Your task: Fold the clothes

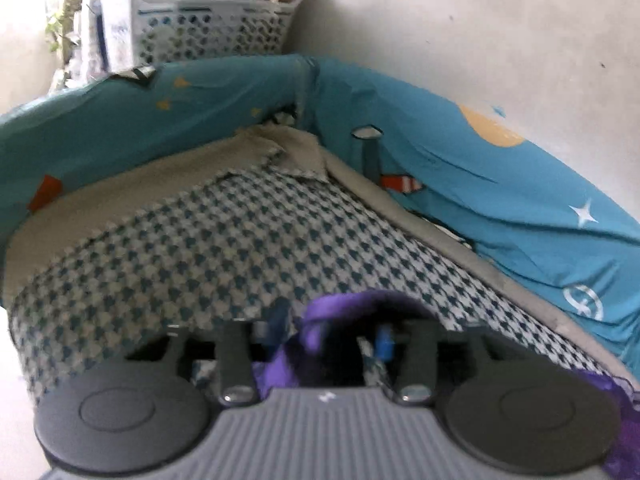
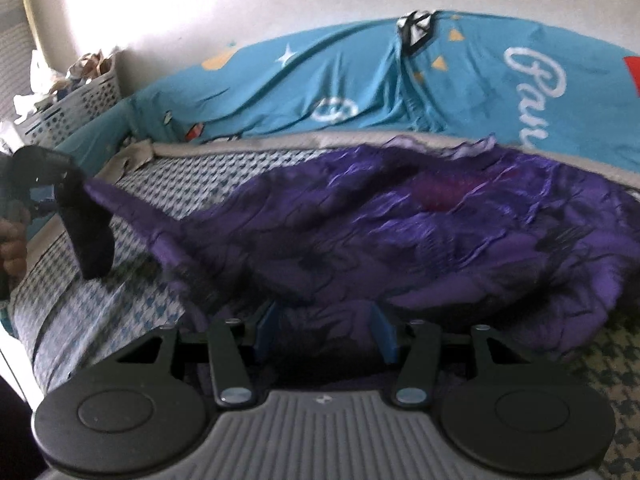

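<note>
1 purple garment (image 2: 400,232), 2 grippers: left (image 1: 324,340), right (image 2: 326,332).

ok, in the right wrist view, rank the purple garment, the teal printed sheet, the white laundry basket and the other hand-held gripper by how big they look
1. Purple garment, though it lies nearest the camera.
2. Teal printed sheet.
3 and 4. White laundry basket and left hand-held gripper: look alike in size, so not ranked.
</note>
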{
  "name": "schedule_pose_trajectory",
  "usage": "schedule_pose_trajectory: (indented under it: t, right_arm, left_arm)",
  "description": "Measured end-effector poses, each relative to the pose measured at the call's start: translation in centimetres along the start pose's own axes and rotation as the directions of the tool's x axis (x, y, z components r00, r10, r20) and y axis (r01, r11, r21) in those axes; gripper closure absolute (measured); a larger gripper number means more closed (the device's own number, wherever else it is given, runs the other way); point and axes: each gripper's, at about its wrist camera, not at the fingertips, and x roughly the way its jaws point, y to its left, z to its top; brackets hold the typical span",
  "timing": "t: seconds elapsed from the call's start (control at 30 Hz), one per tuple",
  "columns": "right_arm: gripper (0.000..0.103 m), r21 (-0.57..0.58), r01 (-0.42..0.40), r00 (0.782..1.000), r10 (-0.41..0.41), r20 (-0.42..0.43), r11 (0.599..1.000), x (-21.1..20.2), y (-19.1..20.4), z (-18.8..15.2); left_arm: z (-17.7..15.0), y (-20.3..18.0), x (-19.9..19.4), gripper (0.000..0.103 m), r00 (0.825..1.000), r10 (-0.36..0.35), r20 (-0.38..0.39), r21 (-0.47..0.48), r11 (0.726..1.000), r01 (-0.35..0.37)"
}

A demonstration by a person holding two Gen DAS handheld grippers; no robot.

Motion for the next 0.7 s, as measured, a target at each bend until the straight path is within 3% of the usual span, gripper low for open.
schedule_pose_trajectory:
  t: [0.1, 0.23, 0.5, 0.6, 0.7]
  right_arm:
    - [0.05, 0.003, -0.032, 0.999, 0.032, -0.039, 0.999, 0.5, 0.3, -0.4]
    - [0.05, -0.054, -0.073, 0.995, 0.069, -0.077, 0.996, 0.9, 1.4, -1.1]
    - [0.05, -0.227, -0.14, 0.98, 0.101, -0.173, 0.964, 1.3, 3.5, -2.7]
    - [0.05, -0.24, -0.137, 0.979, 0.093, -0.183, 0.961, 1.3, 3.7, -2.8]
    - [0.05, -0.232, -0.137, 0.978, 0.093, -0.189, 0.963, 1.2, 3.5, -2.7]
  left_arm:
    - [0.0, 0.2, -0.5, 0.034, 1.0, 0.015, 0.018, 0.016, 1.0, -0.015]
    - [0.1, 0.6, -1.2, 0.009, 0.997, 0.066, 0.039, -0.002, 0.998, -0.066]
    - [0.1, 0.7, -1.7, 0.0, 0.98, 0.182, 0.076, 0.046, 0.982, -0.185]
    - [0.0, 0.9, -1.7, 0.0, 0.98, 0.193, 0.057, 0.049, 0.979, -0.196]
    - [0.0, 1.2, -2.1, 0.0, 0.973, 0.21, 0.094, 0.042, 0.976, -0.215]
